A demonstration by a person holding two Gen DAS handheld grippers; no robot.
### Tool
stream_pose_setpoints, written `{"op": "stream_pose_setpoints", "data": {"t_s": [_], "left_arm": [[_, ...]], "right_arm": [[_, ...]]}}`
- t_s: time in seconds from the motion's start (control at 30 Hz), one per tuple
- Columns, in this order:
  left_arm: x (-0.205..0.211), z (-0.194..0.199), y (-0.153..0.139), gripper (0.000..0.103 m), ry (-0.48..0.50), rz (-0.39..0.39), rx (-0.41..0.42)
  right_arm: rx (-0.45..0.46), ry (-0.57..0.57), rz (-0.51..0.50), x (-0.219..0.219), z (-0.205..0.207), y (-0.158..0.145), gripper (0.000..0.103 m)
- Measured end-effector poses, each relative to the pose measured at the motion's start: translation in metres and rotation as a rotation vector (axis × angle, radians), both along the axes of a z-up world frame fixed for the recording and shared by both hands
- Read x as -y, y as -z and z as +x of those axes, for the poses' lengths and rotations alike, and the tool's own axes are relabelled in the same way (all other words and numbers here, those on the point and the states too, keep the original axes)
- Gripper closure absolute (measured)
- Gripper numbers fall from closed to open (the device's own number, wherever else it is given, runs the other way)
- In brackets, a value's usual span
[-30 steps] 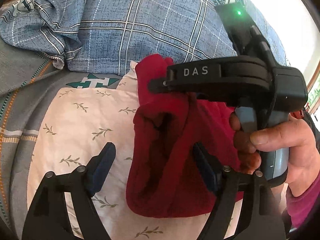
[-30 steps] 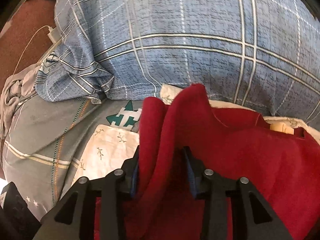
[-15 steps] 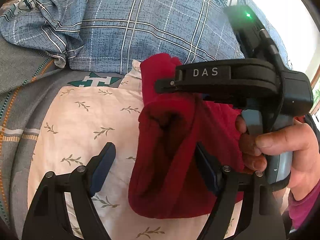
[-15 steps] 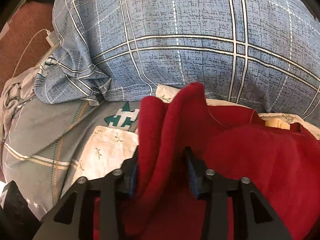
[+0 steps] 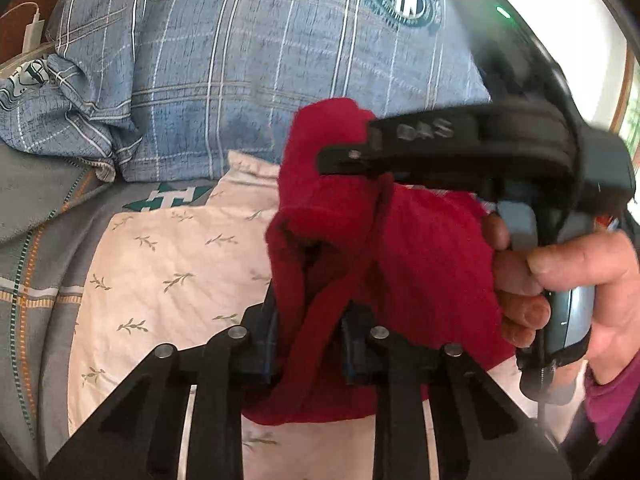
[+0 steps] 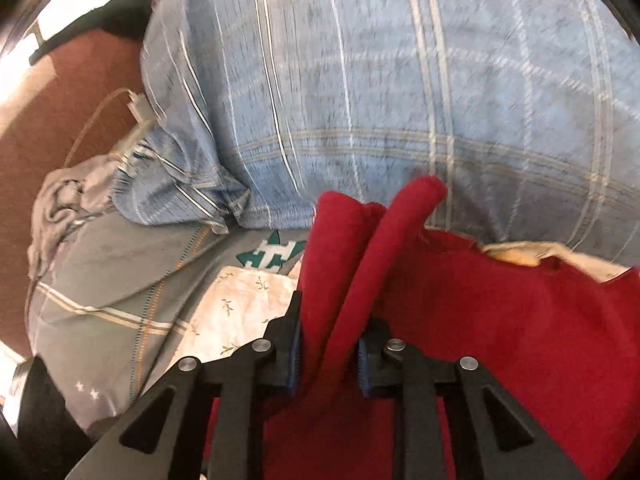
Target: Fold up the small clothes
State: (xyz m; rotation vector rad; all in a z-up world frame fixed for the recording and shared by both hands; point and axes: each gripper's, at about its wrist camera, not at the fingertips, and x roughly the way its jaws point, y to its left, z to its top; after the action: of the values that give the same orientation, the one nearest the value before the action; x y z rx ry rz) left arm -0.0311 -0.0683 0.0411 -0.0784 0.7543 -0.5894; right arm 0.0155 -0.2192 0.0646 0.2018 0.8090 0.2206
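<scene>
Probably a home bedroom: plaid pillow (image 5: pixel 248 64), patterned bedding (image 5: pixel 168 272), charger cable (image 6: pixel 120 120).

The cloth (image 5: pixel 420 248) sits between the fingers (image 5: pixel 260 344), on a sheet (image 5: pixel 168 272). A pillow (image 5: pixel 260 72) lies past the fingertips. A cable (image 6: pixel 120 120) lies far left of the fingers.

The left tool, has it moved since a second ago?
Yes. The left tool has just closed onto the red garment, and against the blue plaid pillow its view has lifted and pulled back.
</scene>
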Motion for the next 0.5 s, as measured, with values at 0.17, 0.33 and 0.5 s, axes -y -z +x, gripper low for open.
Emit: {"op": "stream_pose_setpoints", "data": {"t_s": [0.17, 0.33, 0.5], "left_arm": [[0.029, -0.015, -0.027, 0.084, 0.062, 0.006, 0.038], [0.095, -0.037, -0.043, 0.085, 0.198, 0.024, 0.064], [0.159, -0.053, -0.035, 0.085, 0.294, 0.045, 0.040]], "right_arm": [[0.067, 0.008, 0.006, 0.036, -0.032, -0.027, 0.083], [0.107, 0.090, 0.003, 0.098, -0.066, -0.042, 0.084], [0.062, 0.207, -0.002, 0.168, -0.088, -0.021, 0.085]]}}
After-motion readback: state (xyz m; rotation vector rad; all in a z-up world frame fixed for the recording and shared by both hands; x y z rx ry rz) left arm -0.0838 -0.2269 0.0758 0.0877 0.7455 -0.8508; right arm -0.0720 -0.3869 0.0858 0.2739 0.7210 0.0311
